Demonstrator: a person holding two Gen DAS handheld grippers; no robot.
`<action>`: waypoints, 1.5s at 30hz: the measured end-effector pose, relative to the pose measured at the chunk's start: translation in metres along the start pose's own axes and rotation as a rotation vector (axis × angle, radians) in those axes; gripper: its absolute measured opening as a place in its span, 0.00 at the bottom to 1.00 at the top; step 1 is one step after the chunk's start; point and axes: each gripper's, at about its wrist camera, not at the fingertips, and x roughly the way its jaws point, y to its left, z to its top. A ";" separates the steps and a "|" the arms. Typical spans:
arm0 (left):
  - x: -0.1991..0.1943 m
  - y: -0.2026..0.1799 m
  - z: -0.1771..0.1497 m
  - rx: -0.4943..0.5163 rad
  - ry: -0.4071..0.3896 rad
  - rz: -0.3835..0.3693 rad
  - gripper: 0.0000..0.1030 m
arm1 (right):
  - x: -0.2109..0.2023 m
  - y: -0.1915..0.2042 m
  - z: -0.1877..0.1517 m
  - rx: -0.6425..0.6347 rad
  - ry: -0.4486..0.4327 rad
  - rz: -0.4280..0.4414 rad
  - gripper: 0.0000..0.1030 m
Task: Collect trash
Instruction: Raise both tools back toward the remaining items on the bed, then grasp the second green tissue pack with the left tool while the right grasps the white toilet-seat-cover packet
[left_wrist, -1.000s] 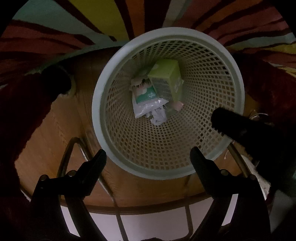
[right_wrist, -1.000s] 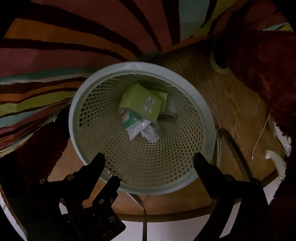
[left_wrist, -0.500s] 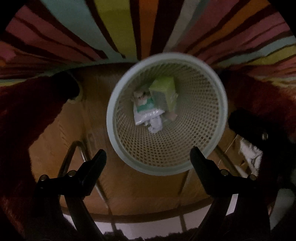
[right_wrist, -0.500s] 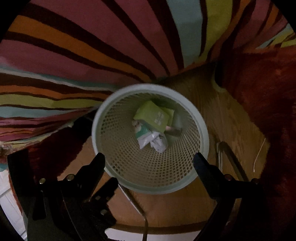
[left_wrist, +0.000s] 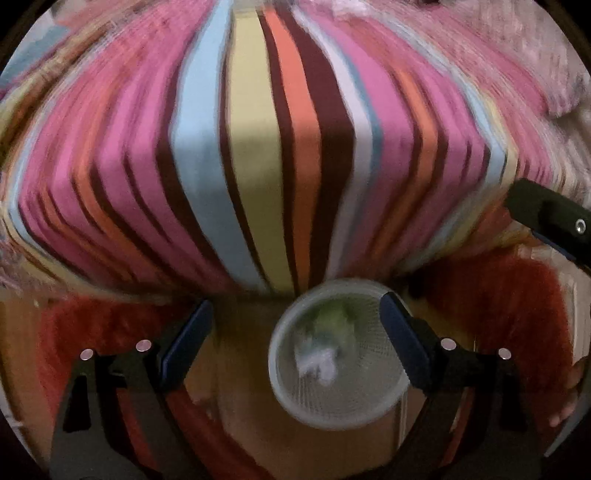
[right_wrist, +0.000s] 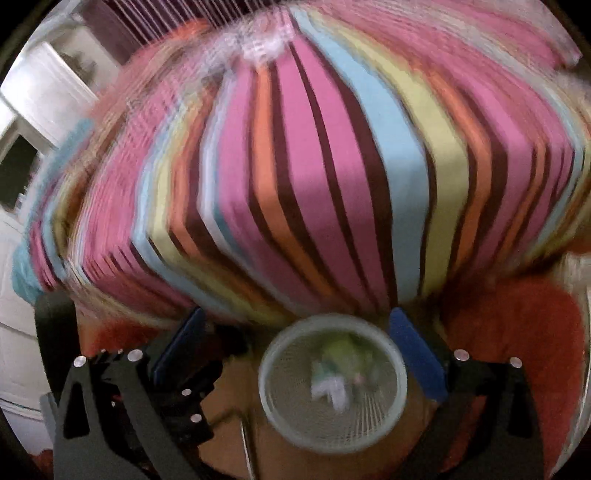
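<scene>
Both sets of tongs hang empty: the left gripper (left_wrist: 295, 325) spread wide, the right gripper (right_wrist: 297, 328) with jaws that have just been opening further. Below them a round pale mesh basket (left_wrist: 284, 384) stands upright on the wooden floor (left_wrist: 332, 450), mouth upward, holding blurred green and white trash (right_wrist: 340, 373), beside striped fabric (left_wrist: 255, 166).

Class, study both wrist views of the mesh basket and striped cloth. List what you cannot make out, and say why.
- Trash in the basket, left wrist view: motion blur leaves only green and white patches.
- Same trash, right wrist view: blurred, items untellable.
- Basket's far rim, both views: partly behind claw fingers.
- Striped cloth: cut off by the lens edge.
</scene>
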 end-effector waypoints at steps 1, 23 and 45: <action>-0.005 0.002 0.006 -0.005 -0.033 0.010 0.87 | -0.002 0.001 0.003 -0.007 -0.024 0.001 0.92; -0.003 0.034 0.163 -0.079 -0.290 0.034 0.87 | 0.031 0.028 0.120 -0.178 -0.244 -0.050 0.93; 0.084 0.062 0.300 -0.099 -0.259 -0.002 0.87 | 0.127 0.029 0.211 -0.196 -0.168 -0.086 0.93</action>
